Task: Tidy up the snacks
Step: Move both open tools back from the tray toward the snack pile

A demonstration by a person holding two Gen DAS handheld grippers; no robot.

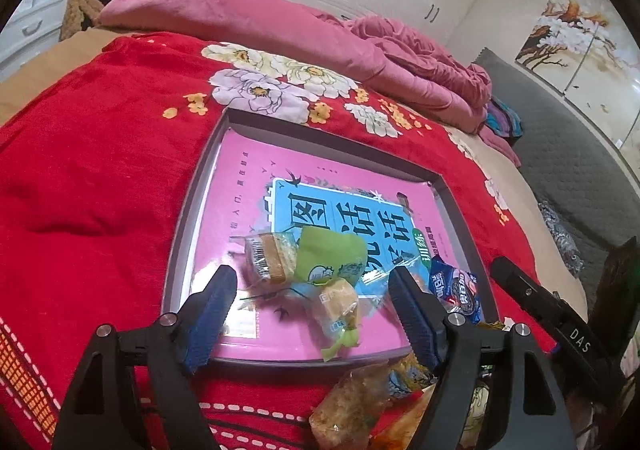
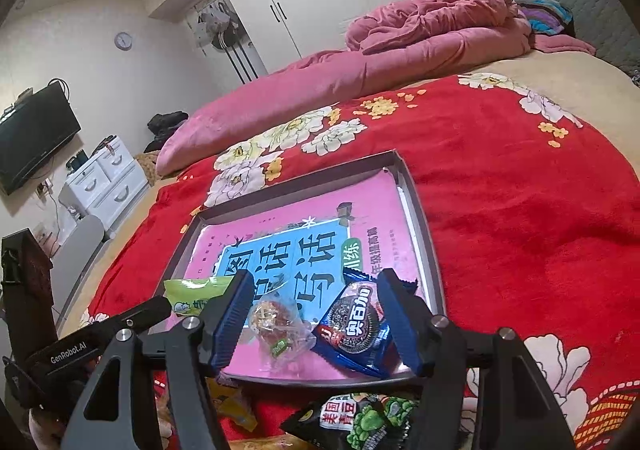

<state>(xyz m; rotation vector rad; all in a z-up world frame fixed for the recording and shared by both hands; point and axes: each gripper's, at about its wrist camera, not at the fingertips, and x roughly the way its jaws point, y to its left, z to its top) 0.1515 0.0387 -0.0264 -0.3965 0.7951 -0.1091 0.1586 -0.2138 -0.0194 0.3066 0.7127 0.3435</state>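
On red flowered blanket (image 1: 88,169): grey tray (image 1: 188,217), pink book (image 1: 240,185) lying flat inside. Snacks sit on book, near front edge of tray. Left gripper (image 1: 312,294) wide open, holds nothing; green packet (image 1: 332,258) and small yellow cake (image 1: 340,302) lie loose between its blue fingers. Wrapped brown cake (image 1: 268,258) just beside green packet. Right gripper (image 2: 312,298) open too, holds nothing; blue cookie packet (image 2: 356,326) and clear candy bag (image 2: 280,326) between its fingers. Green pea packet (image 2: 360,422) on blanket, outside tray.
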